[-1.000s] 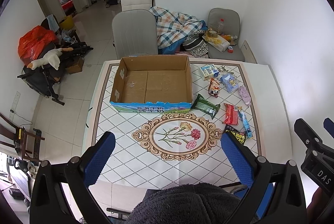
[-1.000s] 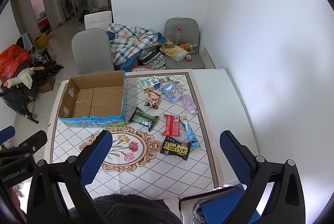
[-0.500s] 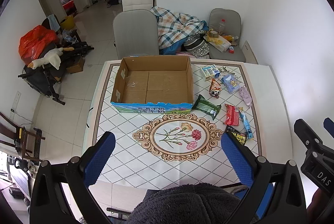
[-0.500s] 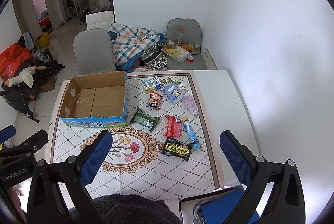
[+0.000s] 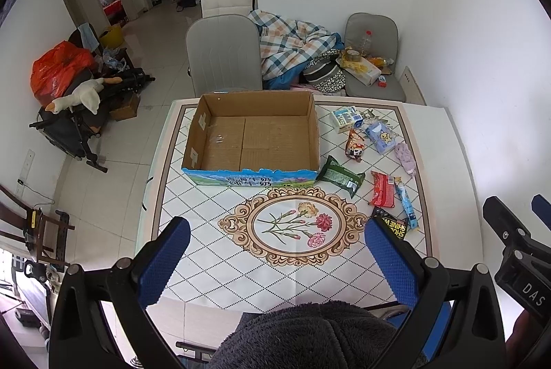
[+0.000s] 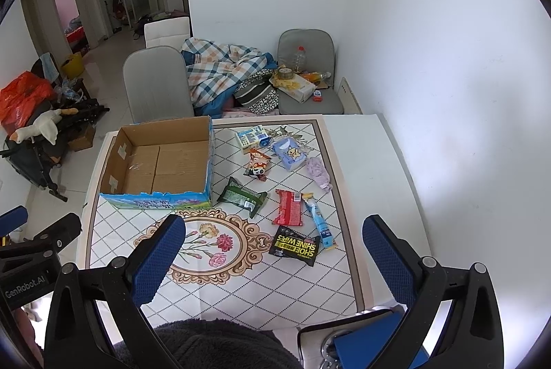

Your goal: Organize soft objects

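An empty cardboard box (image 5: 251, 136) (image 6: 162, 162) stands on the far left part of the patterned table (image 5: 206, 248). To its right lie several soft packets: a green pouch (image 6: 242, 197), a red pack (image 6: 290, 208), a black shoe-wipes pack (image 6: 295, 245), a blue tube (image 6: 318, 220), a blue tissue pack (image 6: 288, 153), a lilac cloth (image 6: 318, 171), a small snack bag (image 6: 258, 164) and a white carton (image 6: 250, 135). My left gripper (image 5: 275, 252) and right gripper (image 6: 275, 252) both hang open high above the near table edge, holding nothing.
A grey chair (image 5: 222, 57) stands behind the table, with a plaid blanket (image 5: 292, 42) and a second cluttered chair (image 5: 372, 59) beside it. The white wall (image 6: 447, 93) runs along the right. A dark fleece sleeve (image 5: 310, 334) fills the bottom. A folded stroller (image 5: 69, 124) sits at left.
Both views have drifted slightly; the table scene sits a little lower and farther. Nothing on the table moved and both grippers stayed open.
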Demonstrator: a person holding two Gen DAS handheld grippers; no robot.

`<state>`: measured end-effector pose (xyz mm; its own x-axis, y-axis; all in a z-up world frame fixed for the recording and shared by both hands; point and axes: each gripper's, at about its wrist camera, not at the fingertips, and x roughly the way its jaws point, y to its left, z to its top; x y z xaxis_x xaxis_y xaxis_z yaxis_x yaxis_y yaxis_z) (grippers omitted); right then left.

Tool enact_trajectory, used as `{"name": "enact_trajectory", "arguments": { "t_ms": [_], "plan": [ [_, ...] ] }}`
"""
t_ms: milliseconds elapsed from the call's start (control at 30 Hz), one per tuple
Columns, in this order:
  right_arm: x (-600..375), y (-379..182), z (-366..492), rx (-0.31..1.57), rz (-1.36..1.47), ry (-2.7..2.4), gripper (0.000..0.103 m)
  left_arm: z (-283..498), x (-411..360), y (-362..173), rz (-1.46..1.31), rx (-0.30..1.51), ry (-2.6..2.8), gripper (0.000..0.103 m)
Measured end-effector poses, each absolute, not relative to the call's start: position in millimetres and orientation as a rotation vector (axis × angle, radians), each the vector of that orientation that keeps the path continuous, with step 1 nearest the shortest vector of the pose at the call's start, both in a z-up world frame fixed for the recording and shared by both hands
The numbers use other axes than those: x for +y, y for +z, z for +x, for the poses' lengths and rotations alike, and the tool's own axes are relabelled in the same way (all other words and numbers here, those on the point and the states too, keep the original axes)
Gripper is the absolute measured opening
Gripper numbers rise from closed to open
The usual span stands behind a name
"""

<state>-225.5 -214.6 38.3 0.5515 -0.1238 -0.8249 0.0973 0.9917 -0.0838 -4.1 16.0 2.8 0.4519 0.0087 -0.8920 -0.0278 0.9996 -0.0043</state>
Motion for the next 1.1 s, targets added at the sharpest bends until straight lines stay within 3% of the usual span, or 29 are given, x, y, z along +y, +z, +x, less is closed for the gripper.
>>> {"name": "enact_trajectory", "arguments": {
  "t_ms": [167, 333, 667, 733, 800, 967, 1100],
  "plan": [
    [-224.3, 20.9, -215.3, 1.017, -0.008, -0.140, 0.103, 15.7, 5.8, -12.0, -0.023, 1.123, 0.006, 0.103],
    [-265.2, -24.9, -184.1, 1.105, 0.031, -0.179, 0.103, 58.2, -25.1, -63.7, -0.023, 1.219, -0.058, 0.103],
    [-378.9, -206.2, -106.8, 1.419, 0.227, -0.189, 0.103, 159.8, -106.7, -245.7, -0.175, 1.626, -0.157, 0.103],
    [-387.0, -247.2, -90.0, 1.465, 0.289, -0.157, 0.103, 179.6, -115.8, -271.6, -0.219, 1.680, -0.133, 0.097],
    [-387.7, -281.9, -73.8, 1.498, 0.355, -0.120, 0.100, 202.3, -126.3, -296.3, -0.241, 1.707, -0.090, 0.097],
    [-383.9, -351.4, -34.3, 1.566, 0.457, -0.085, 0.076, 232.4, -138.8, -334.8, -0.251, 1.774, -0.007, 0.097],
    [-378.1, -386.5, -14.8, 1.592, 0.480, -0.075, 0.074, 248.3, -146.8, -363.9, -0.260, 1.834, 0.034, 0.097]
  ]
}}
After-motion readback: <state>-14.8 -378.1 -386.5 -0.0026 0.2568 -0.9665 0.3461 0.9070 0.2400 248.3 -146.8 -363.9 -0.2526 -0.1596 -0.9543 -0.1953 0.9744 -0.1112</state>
